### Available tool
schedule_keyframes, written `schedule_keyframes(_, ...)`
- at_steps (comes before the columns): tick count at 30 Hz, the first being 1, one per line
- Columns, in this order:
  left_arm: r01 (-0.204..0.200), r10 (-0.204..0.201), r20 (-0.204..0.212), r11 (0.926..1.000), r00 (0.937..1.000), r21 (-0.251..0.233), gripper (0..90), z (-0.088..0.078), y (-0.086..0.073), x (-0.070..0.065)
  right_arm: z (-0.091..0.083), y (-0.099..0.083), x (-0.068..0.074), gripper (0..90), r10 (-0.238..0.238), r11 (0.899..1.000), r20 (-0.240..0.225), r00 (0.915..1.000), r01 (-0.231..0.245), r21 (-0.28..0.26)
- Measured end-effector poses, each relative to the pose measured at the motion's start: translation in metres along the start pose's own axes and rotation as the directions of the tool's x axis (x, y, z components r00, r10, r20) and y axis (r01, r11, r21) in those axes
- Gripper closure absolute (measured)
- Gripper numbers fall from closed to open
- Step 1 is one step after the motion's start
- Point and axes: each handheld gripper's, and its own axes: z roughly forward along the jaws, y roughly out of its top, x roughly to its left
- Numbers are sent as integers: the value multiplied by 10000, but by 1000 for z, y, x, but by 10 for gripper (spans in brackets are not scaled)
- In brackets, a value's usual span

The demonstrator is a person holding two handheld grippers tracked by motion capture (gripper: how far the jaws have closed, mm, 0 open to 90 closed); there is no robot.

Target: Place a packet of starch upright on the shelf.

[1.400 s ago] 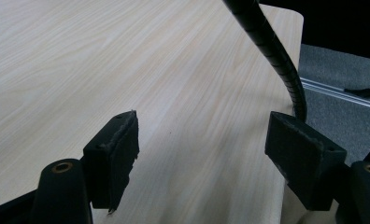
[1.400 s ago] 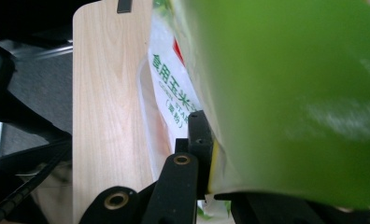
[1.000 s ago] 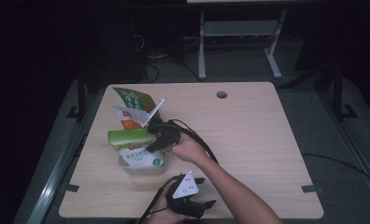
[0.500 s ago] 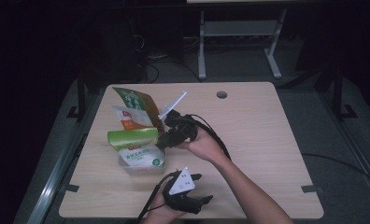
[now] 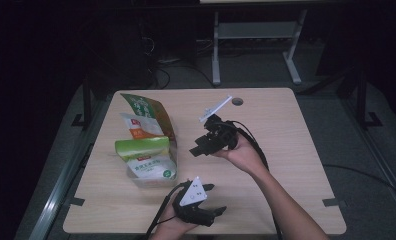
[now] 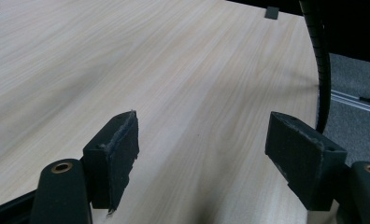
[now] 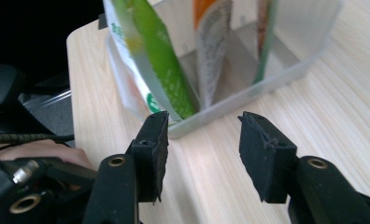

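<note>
Right claw [image 5: 202, 146], jaws spread and empty, faces the clear bin [image 7: 248, 88] of upright snack packets [image 5: 148, 160] at nine o'clock; left claw [image 5: 213, 200] spread, idle on the tabletop [image 5: 286, 130].

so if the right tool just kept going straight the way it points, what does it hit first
Most likely the clear plastic bin holding the upright packets: the right tool is open and aimed at its near wall, with the green packet just behind. Bare table lies between; depth is hard to judge.

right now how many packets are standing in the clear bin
3: a green-topped white packet at the near end, an orange-and-white packet in the middle, a dark green packet at the far end. More could be hidden behind.
</note>
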Motion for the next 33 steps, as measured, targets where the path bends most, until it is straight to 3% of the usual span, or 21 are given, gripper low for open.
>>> schedule_keyframes(19,14,-13,-119,10000,9999,37,251,-3,1,6,-23,-31,-23,440,981,9951,528,9938,-974,-147)
schedule_keyframes(33,8,-7,-126,9999,9999,115,250,-2,0,7,-54,-82,-32,417,1884,9813,909,9779,-1837,-582)
